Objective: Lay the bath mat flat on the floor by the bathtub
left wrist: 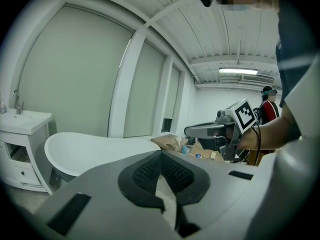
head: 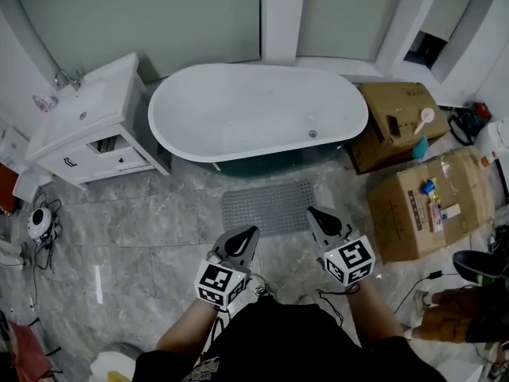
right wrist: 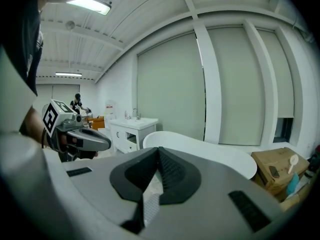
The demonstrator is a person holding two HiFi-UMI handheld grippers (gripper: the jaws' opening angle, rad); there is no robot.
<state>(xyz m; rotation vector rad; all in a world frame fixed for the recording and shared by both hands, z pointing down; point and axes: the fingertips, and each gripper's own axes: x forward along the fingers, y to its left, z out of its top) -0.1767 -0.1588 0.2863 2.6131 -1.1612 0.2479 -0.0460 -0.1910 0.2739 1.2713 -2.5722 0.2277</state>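
Note:
The grey bath mat (head: 268,207) lies spread flat on the marble floor, right in front of the white bathtub (head: 254,110). Both grippers hover nearer to me than the mat and hold nothing. My left gripper (head: 253,231) is shut, its tip over the floor just short of the mat's near edge. My right gripper (head: 312,211) is shut too, its tip over the mat's near right corner. In the left gripper view the jaws (left wrist: 161,154) meet in front of the tub (left wrist: 95,151). The right gripper view shows its jaws (right wrist: 159,150) together, the tub (right wrist: 210,151) beyond.
A white vanity with sink (head: 87,118) stands left of the tub. Two cardboard boxes (head: 398,122) (head: 429,205) crowd the right side, with cables beside them. Another person's legs (head: 465,305) are at the lower right. A small round device (head: 40,223) sits on the floor at left.

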